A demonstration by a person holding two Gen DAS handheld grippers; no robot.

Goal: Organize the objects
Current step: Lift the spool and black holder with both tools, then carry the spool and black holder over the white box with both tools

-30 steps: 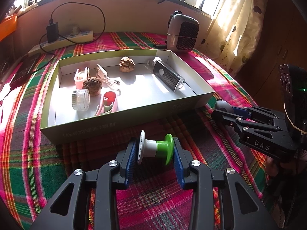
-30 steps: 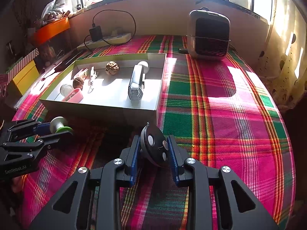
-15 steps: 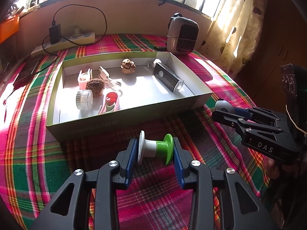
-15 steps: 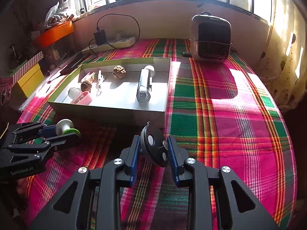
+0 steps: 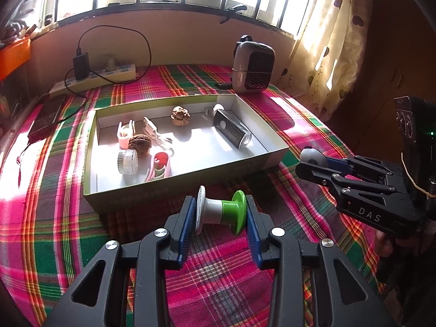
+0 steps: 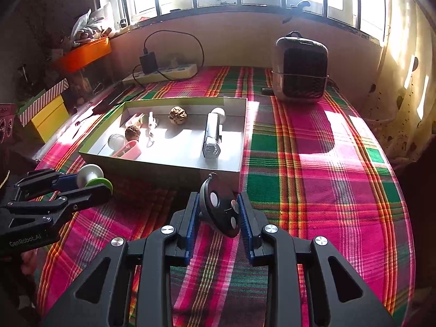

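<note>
Above a plaid cloth [image 5: 54,218], short of the open box [image 5: 177,193], the left gripper [image 5: 221,212] clamped a green-and-white spool [image 5: 218,211] while the right gripper [image 6: 218,215] clamped a dark disc [image 6: 219,212].

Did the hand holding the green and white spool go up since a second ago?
Yes. The left gripper has risen a little and backed off: in its own view the box and heater sit lower and smaller than before.

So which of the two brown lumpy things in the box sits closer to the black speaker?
The paler, knobbly brown lump near the box's far wall. It lies just beside the black rectangular speaker; the darker round lump sits further off, by the clear jar.
</note>
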